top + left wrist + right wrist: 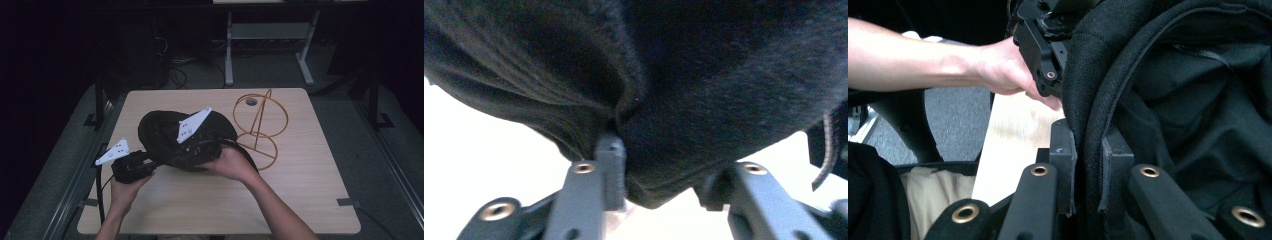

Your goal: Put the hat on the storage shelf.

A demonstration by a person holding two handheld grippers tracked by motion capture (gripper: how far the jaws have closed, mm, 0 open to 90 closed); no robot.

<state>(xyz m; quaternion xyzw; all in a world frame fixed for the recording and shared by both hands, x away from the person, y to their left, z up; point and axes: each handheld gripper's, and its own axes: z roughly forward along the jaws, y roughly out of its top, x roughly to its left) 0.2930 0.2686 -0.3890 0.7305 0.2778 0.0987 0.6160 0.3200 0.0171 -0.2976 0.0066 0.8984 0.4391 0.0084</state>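
A floppy black fabric hat (160,127) is held over the middle of the wooden table (300,190) between both grippers. My left gripper (149,162) meets its near-left edge. In the left gripper view the dark cloth (724,85) fills the gap between the jaws of that gripper (661,175) and puckers at one finger (610,155). My right gripper (186,155) grips from the near right side. In its own view the right gripper (1088,145) is shut on the hat's stitched rim (1083,100), with the lining (1198,100) to the right.
An orange wire stand (260,125) with two rings lies on the table just right of the hat. The person's other hand (998,70) shows ahead in the right gripper view. A desk frame (230,55) stands on the floor beyond the table.
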